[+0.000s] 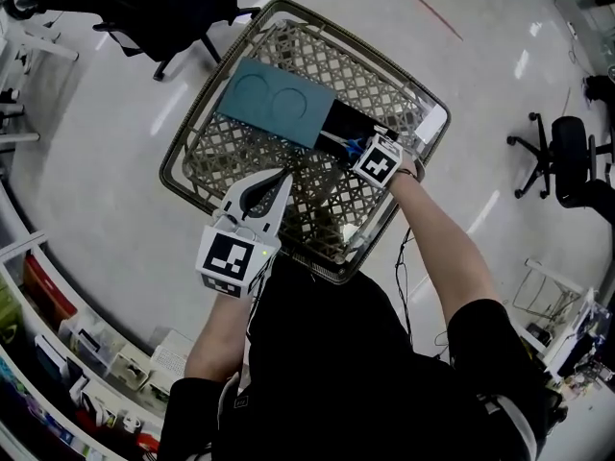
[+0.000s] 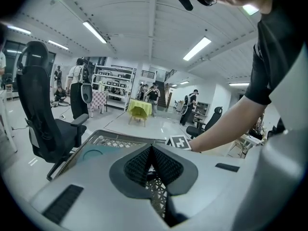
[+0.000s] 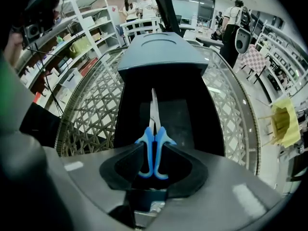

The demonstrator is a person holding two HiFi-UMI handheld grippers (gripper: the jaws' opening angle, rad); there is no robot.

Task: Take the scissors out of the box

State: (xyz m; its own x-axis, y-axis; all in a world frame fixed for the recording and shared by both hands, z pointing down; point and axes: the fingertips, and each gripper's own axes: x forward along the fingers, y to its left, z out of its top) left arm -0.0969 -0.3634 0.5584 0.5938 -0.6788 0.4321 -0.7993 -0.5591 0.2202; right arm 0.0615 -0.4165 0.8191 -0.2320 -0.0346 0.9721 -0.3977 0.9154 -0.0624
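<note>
The scissors (image 3: 147,153), with blue handles and steel blades, lie flat in the open black box (image 3: 192,114), blades pointing away. The box's teal lid (image 3: 161,49) is folded back beyond it. Box and lid (image 1: 274,101) rest in a wire basket (image 1: 183,142). My right gripper (image 3: 154,148) points steeply down into the box, jaws straddling the handles and close beside them without clamping. In the head view it (image 1: 357,148) sits at the box's near end. My left gripper (image 1: 286,175) hovers over the basket's near half, shut and empty, its pads (image 2: 144,160) meeting at the tips.
The basket's mesh (image 2: 115,141) fills the space under both grippers. Black office chairs stand nearby (image 1: 163,8) (image 1: 567,157). Shelving with bins (image 1: 67,353) runs along the lower left. Several people stand far off in the room (image 2: 79,76).
</note>
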